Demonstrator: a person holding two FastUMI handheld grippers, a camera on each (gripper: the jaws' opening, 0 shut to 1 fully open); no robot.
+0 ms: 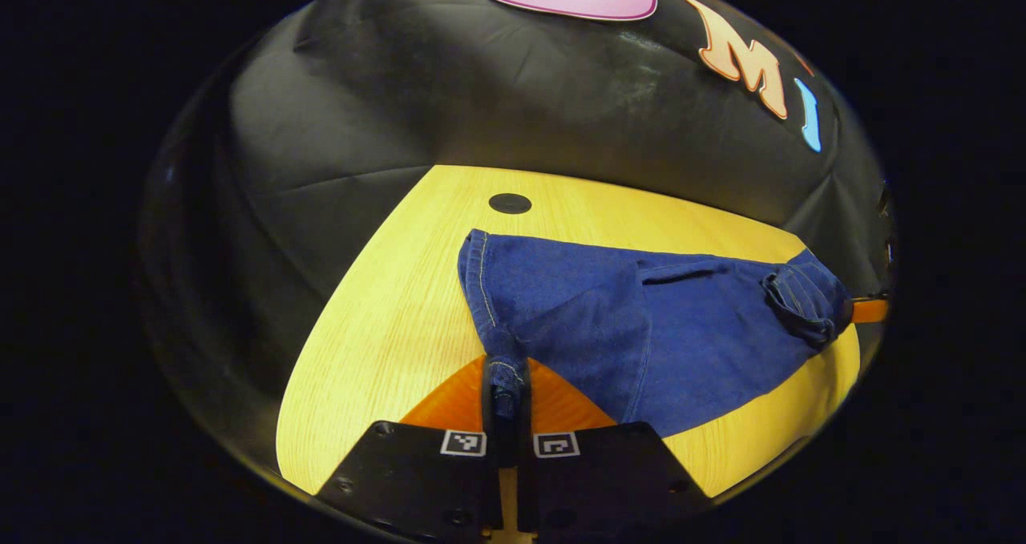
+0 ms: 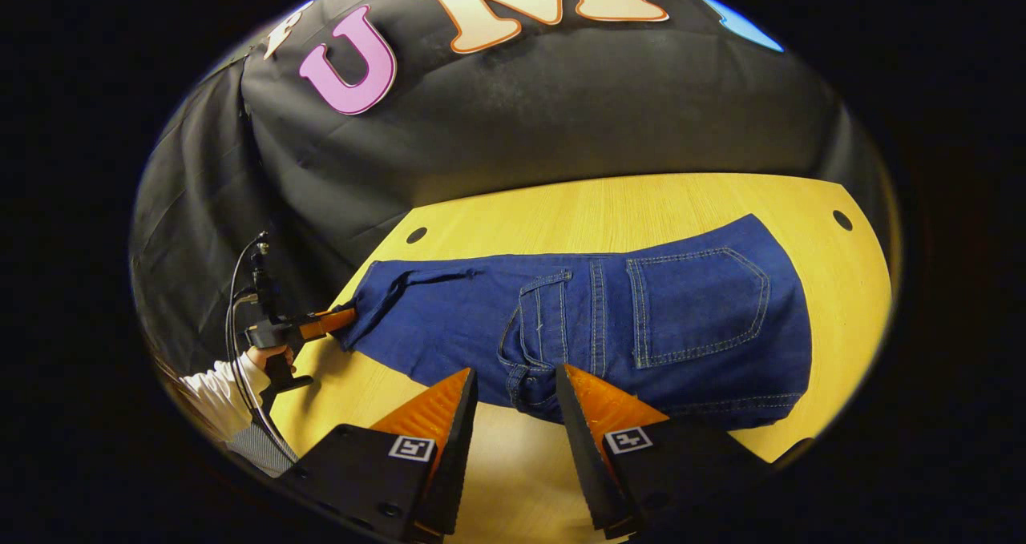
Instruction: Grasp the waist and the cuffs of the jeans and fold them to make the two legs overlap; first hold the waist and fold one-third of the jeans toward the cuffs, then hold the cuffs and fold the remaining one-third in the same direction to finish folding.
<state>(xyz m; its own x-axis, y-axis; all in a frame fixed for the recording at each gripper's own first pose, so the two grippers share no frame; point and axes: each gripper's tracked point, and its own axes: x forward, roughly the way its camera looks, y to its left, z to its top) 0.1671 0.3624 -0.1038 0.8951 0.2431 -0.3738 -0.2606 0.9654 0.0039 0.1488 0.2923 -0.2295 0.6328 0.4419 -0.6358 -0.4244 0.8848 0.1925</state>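
Blue jeans (image 2: 609, 320) lie lengthwise on the wooden table (image 2: 641, 207), a back pocket facing up. My right gripper (image 2: 517, 396) is open, its orange fingers (image 2: 437, 408) standing on either side of the waist edge near the belt loops. In the left gripper view the jeans (image 1: 641, 328) stretch away to the right, and my left gripper (image 1: 505, 392) is shut on the cuff end, with denim pinched between its fingers. The left gripper (image 2: 337, 321) appears far off in the right gripper view, holding the cuff, with a hand (image 2: 268, 357) on its handle.
Round black holes mark the table top (image 1: 510, 203) (image 2: 416, 235) (image 2: 842, 220). The black cloth wall stands close behind the table's far edge. A white sleeve (image 2: 216, 396) and cables (image 2: 240, 288) are at the left of the table. Bare wood lies beyond the jeans.
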